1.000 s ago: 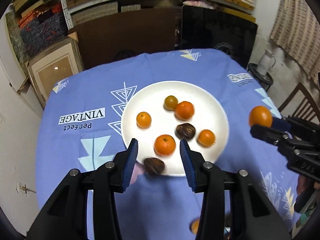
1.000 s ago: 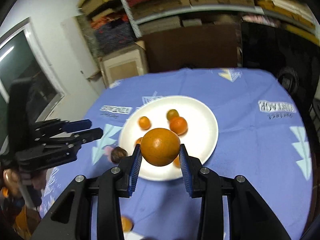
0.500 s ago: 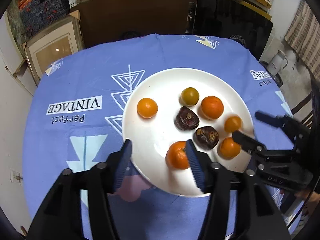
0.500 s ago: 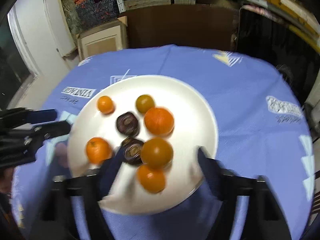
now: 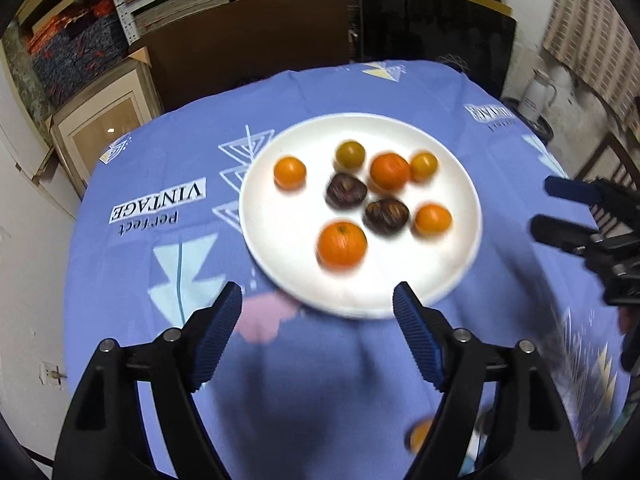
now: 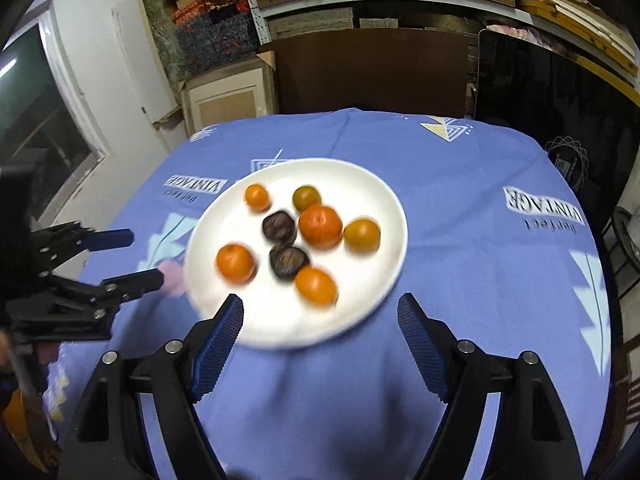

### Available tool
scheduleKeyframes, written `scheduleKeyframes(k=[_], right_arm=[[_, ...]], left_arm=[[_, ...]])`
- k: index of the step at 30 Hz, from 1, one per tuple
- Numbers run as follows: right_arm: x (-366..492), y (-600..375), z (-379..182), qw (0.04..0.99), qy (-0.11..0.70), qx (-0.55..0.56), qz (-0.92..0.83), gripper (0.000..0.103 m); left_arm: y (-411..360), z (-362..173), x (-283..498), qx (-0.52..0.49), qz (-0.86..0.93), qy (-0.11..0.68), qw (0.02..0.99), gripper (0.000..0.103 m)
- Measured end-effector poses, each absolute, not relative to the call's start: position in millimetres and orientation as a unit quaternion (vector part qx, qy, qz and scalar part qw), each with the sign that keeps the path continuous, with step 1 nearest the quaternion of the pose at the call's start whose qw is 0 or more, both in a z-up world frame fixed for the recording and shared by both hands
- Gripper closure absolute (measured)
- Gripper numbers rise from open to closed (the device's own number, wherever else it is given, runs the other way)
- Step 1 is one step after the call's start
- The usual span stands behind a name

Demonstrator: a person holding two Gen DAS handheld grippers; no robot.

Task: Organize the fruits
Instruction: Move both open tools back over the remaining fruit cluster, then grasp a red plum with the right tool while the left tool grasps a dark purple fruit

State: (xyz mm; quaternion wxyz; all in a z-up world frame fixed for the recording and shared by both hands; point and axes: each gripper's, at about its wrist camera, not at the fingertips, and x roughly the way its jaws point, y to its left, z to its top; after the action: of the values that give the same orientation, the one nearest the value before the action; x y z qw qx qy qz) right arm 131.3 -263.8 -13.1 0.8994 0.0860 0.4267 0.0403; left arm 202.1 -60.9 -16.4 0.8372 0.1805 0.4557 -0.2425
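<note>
Left wrist view: the left gripper (image 5: pixel 318 308) gapes wide and empty just short of the plate (image 5: pixel 460 264). The plate holds eight fruits; the big orange (image 5: pixel 342 246) lies at 12 o'clock from the jaws, nearest of all. One stray fruit (image 5: pixel 420 436) sits on the cloth (image 5: pixel 140 264) at 5 o'clock, behind the right finger, blurred.

Right wrist view: the right gripper (image 6: pixel 320 318) is likewise spread wide, holding nothing. The plate (image 6: pixel 384 272) is at 12 o'clock. The stray likely suits the left gripper.
</note>
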Motion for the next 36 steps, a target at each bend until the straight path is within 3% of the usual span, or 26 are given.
scheduleKeyframes(k=[6,13,21,24,25,26,36], right_arm=[[31.6,-240.1,-17.6,0.887,0.447,0.070,0.086,0.023],[-74.5,-177.1,-60.1,0.844,0.513,0.010,0.157,0.023],[-95.8,-150.1,-94.4,0.840,0.524,0.006,0.139,0.026],[-89.9,-149.2,-99.6,0.844,0.520,0.023,0.130,0.039],[-88.4,-149.3,-101.7,0.843,0.522,0.026,0.129,0.059],[-86.7,-148.8,-105.3,0.839,0.527,0.031,0.129,0.066],[-104.8,-185.2,-95.5,0.838,0.531,0.082,0.096,0.067]], left_arm=[[-30.6,-19.4,142.0,0.176,-0.262,0.460,0.830,0.025],[-8.6,-40.1,66.8,0.195,-0.276,0.475,0.813,0.022],[-7.4,-60.5,14.1,0.193,-0.301,0.501,0.788,0.021],[-13.7,-67.2,1.1,0.201,-0.311,0.505,0.780,0.021],[-15.6,-69.4,-1.6,0.203,-0.314,0.506,0.778,0.021],[-18.3,-72.8,-4.2,0.204,-0.316,0.508,0.775,0.021],[-46.7,-99.0,-5.9,0.208,-0.327,0.522,0.760,0.021]])
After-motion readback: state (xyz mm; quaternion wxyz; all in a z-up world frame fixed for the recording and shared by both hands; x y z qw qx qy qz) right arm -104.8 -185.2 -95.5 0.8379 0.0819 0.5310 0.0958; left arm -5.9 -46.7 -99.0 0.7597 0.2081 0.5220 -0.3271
